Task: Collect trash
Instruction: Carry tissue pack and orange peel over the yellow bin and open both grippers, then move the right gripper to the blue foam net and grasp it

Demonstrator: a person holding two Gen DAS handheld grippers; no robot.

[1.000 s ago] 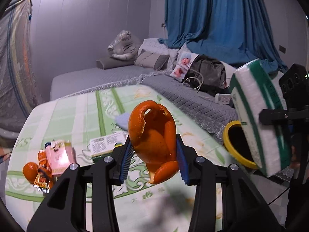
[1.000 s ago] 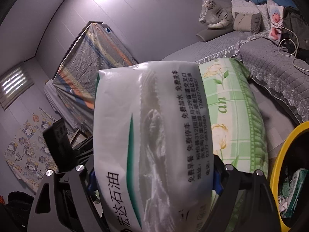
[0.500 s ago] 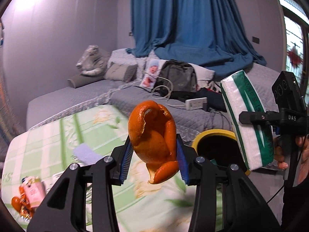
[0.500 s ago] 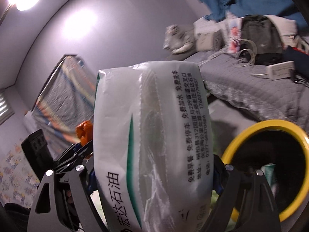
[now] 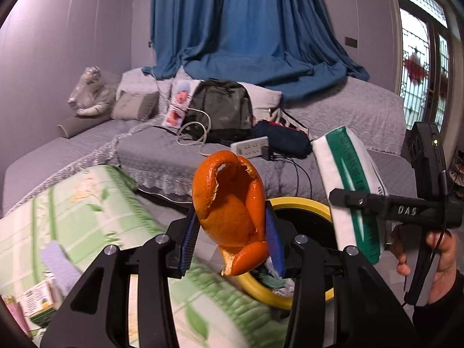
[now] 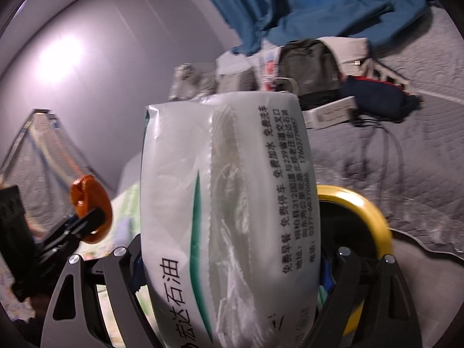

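Carrying both loads, nothing was binned yet: left gripper (image 5: pixel 232 239) was pinched on the orange peel (image 5: pixel 229 211), right gripper (image 6: pixel 232 264) was clamped wide around the tissue pack (image 6: pixel 226 203). Yellow-rimmed bin (image 5: pixel 301 203) sat just beyond both fingertips, some trash already inside.

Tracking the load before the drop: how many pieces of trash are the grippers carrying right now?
2. An orange peel in the left gripper, a white-and-green tissue pack in the right gripper. Both beside the yellow-rimmed bin.
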